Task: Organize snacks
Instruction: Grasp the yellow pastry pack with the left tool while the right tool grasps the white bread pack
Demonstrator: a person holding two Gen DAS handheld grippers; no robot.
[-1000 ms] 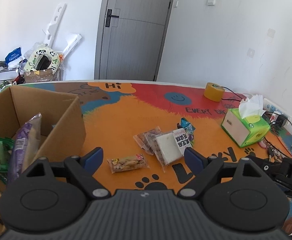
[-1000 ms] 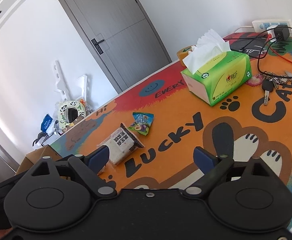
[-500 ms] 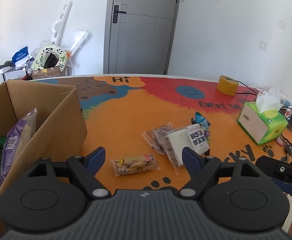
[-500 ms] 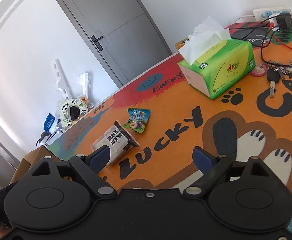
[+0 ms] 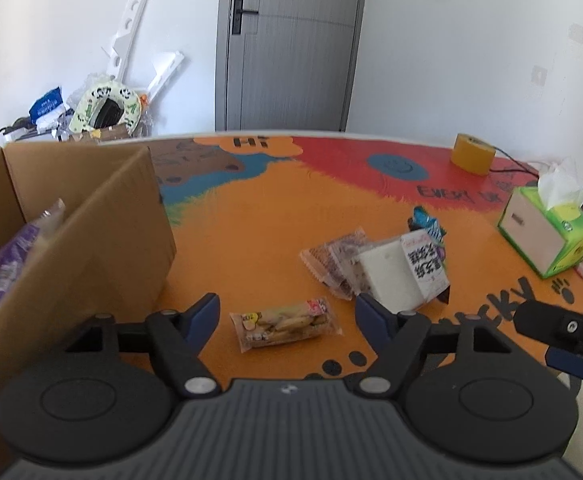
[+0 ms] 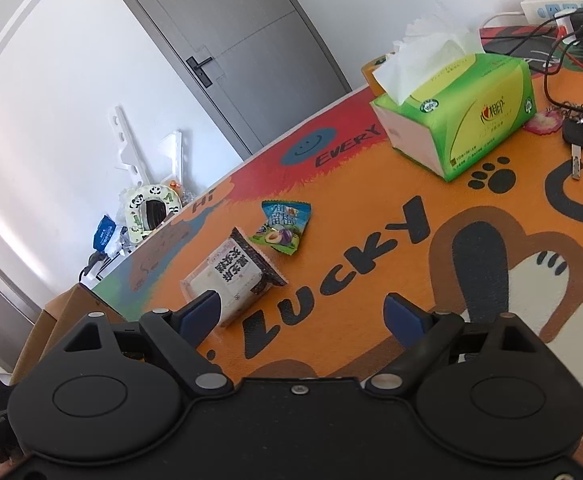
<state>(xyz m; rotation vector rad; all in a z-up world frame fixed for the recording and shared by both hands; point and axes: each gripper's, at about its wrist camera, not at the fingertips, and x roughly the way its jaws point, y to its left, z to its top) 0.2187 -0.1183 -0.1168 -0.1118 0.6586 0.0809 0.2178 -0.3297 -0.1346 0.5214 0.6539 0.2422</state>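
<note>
Brown cardboard box (image 5: 91,248) wall stands at nine o'clock of the left gripper (image 5: 287,312), whose empty jaws are closing around a clear biscuit packet (image 5: 285,322); right gripper (image 6: 303,312) gapes empty.

**A:** ok so where are we, someone's home?

**B:** yeah, we're pretty sure it's a room in a flat. We see a grey door (image 5: 291,44), plain white walls, and a cartoon table mat (image 5: 275,216) with paw prints. There's a tissue box (image 6: 471,116), keys (image 6: 577,136) and a power strip (image 6: 559,8) lying about.

**A:** and we've got household clutter (image 5: 91,112) piled in the corner. A lived-in room, not a lab.
</note>
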